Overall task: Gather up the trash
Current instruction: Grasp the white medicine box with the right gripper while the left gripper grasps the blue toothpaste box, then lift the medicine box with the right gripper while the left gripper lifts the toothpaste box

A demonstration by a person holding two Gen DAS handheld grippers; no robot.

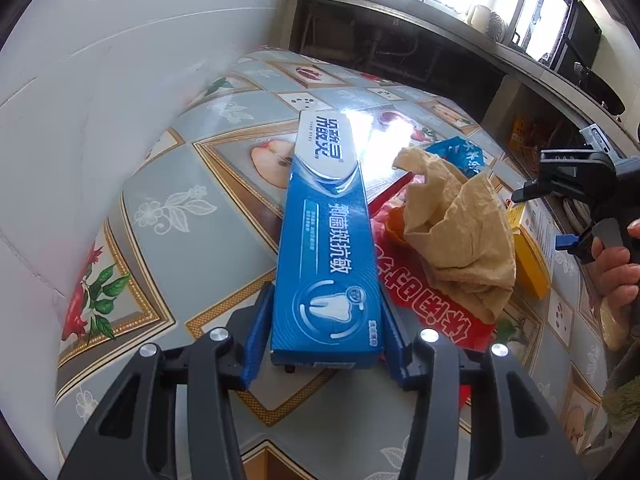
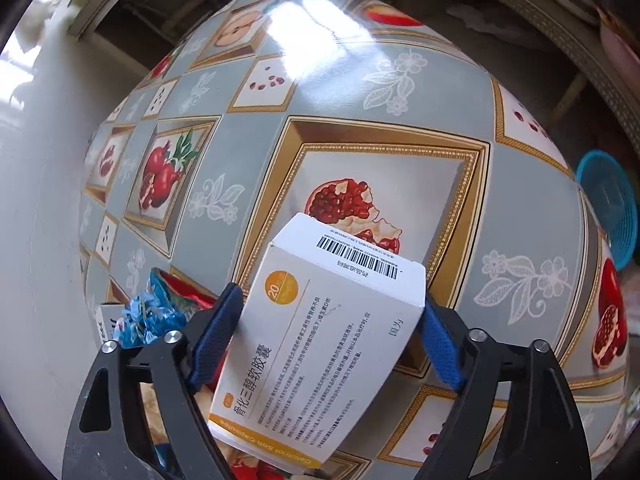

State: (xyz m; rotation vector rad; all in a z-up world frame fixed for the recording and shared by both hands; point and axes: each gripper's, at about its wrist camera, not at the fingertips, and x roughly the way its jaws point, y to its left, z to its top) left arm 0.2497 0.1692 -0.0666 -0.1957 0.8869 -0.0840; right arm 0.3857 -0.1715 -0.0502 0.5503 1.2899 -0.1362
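Observation:
My left gripper (image 1: 326,334) is shut on the near end of a long blue toothpaste box (image 1: 326,240), held just above the table. Right of it lie a crumpled tan paper bag (image 1: 460,236), a red plastic bag (image 1: 424,300), a blue wrapper (image 1: 460,152) and a yellow-and-white box (image 1: 528,240). My right gripper (image 2: 328,328) is shut on that white and yellow medicine box (image 2: 320,340), tilted over the table; the gripper also shows at the right edge of the left wrist view (image 1: 520,196). A crumpled blue wrapper (image 2: 148,320) lies left of it.
The table carries a grey fruit-patterned oilcloth (image 2: 360,92). A white wall (image 1: 100,80) borders the table's left side. A dark shelf unit (image 1: 400,48) and a microwave (image 1: 552,24) stand behind. A blue basket (image 2: 612,208) sits off the table's right edge.

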